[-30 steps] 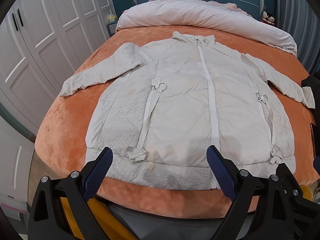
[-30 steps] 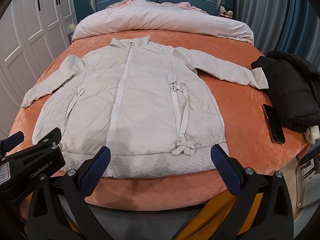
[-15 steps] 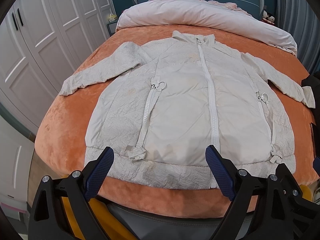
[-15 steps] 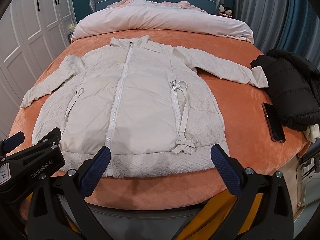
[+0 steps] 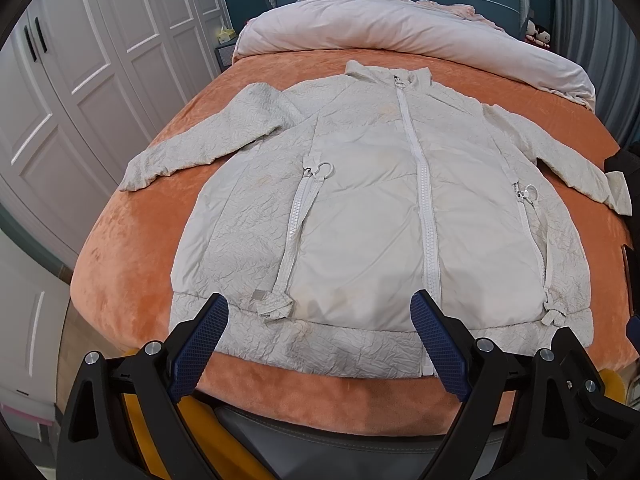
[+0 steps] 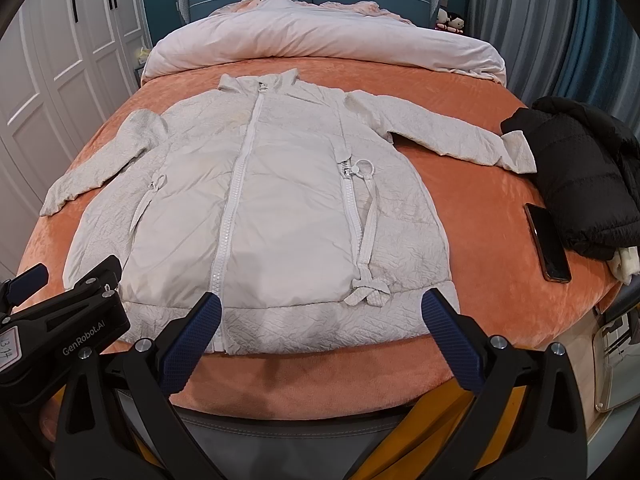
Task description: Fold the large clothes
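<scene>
The orange plush-covered bed point(image 5: 132, 248) carries the long cream-white zip-up padded jacket point(image 5: 360, 220), spread flat face up, zipped, sleeves out, hem nearest both grippers. It looks light, soft and puffy, with a possibly slick shell, so it should fold readily yet spring back; the sleeve cuffs and hem corners seem the best holds. The left gripper point(image 5: 320, 344) and right gripper point(image 6: 320, 344) hover over the hem, jaws spread wide, holding nothing. The left gripper's body reads "GenRobot.AI".

Black left claw point(image 5: 318, 322), blue pads point(image 5: 198, 346), silver screws
</scene>
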Demonstrator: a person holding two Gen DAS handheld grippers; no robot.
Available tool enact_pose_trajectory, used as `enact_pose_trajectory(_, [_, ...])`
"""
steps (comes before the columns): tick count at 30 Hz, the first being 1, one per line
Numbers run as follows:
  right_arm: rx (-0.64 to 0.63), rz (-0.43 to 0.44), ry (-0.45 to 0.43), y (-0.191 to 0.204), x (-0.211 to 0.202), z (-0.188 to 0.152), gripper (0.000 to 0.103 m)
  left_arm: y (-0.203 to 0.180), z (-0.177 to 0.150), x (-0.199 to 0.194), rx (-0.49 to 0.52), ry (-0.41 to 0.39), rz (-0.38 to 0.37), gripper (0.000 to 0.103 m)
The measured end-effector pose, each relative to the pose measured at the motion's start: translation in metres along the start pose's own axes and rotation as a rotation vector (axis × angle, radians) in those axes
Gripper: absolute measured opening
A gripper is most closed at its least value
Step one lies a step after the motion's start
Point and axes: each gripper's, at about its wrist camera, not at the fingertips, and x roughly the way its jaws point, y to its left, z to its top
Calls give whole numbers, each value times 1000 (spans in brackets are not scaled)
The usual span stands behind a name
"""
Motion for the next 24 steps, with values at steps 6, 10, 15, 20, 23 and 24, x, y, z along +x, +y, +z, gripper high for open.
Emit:
enact_pose_trajectory(6, [-5, 13, -3, -1, 3, -1, 98, 0, 0, 2, -1, 9, -13, 91])
enact_pose_trajectory(10, [53, 21, -21, -37, 28, 15, 98, 17, 12, 16, -73, 3, -44, 93])
enact_pose_trajectory(15, [322, -5, -41, -151, 81, 65, 98, 53, 50, 56, -174, 11, -8, 93])
enact_pose_trajectory(20, [554, -40, -68, -271, 140, 112, 98, 72, 83, 98, -220, 19, 58, 93])
enact_pose_trajectory(23, [657, -43, -63, -326, 181, 134, 98, 74, 101, 120, -233, 14, 68, 93])
enact_pose_trajectory(24, [681, -57, -54, -338, 193, 137, 98, 72, 105, 127, -237, 16, 69, 93])
